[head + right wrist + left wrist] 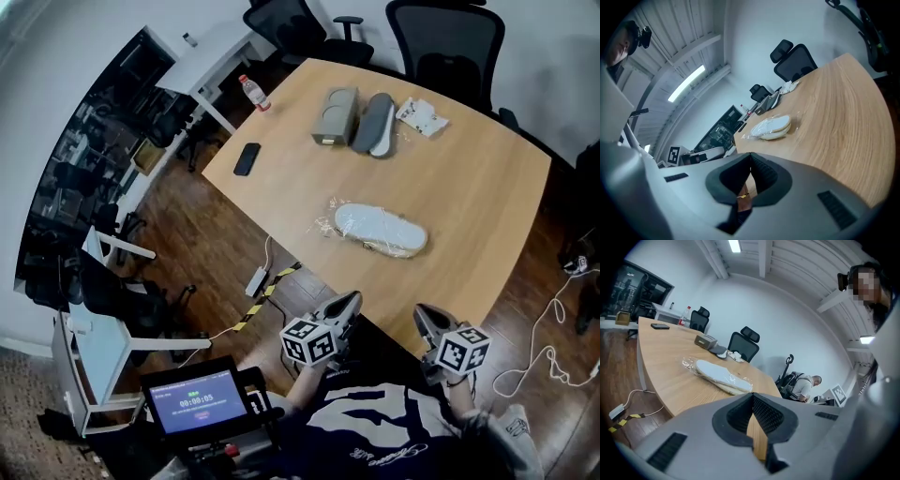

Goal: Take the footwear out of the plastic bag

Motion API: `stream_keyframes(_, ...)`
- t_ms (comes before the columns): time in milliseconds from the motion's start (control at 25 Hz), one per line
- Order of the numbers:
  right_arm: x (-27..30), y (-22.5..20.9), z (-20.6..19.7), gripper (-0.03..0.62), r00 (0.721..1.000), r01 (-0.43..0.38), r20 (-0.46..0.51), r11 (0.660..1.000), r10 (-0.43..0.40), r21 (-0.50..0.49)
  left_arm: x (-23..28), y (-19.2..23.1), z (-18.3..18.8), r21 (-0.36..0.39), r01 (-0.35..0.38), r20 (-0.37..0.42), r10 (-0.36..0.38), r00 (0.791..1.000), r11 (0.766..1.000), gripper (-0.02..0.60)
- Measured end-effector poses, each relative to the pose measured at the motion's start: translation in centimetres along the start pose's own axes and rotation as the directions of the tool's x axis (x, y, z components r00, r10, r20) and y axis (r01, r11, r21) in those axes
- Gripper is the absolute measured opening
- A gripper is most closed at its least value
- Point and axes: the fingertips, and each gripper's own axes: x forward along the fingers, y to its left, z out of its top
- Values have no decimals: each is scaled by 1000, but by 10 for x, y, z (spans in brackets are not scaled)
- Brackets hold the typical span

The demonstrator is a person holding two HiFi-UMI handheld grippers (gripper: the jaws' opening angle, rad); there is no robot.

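- Your footwear (pixel 382 227) is a pair of flat, pale slippers, one stacked on the other. They lie flat on the wooden table (pixel 487 187) ahead of you, set crosswise, not far from its near edge.
- The plastic bag (pixel 330 223) is clear and crinkled. It encloses the whole pair, and its loose, bunched end sticks out on your left.
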Motion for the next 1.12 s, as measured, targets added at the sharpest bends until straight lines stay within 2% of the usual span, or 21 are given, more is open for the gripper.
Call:
stream_keyframes(240,-11,-25,14,-11,989,127,70,991,-129,33,33,20,10,-41,38,-46,-40,998,998,5)
stream_keyframes(360,5,-32,32,-11,979,170,106,984,-175,60,50,52,29,-68,42,-67,-47,997,997,5)
stream_keyframes(480,23,-37,47,-11,967,211,132,974,-220,82,60,89,44,-84,8,-106,-17,994,996,8)
stream_keyframes(720,53,-41,74,-11,946,263,163,958,-279,115,71,155,46,-171,-78,-193,44,980,982,127)
stream_keyframes(840,60,-51,86,-11,928,316,172,942,-331,112,77,174,43,-232,-79,-240,22,971,969,170)
stream_keyframes(960,63,-71,94,-8,896,399,170,912,-411,101,86,182,42,-296,-54,-249,-22,968,954,172)
stream_keyframes(1040,66,-85,94,146,895,415,133,904,-426,101,93,184,48,-340,-43,-224,-37,974,940,172)
stream_keyframes(1120,70,-95,89,149,909,399,81,909,-409,118,99,186,54,-386,-30,-196,-50,979,922,172)
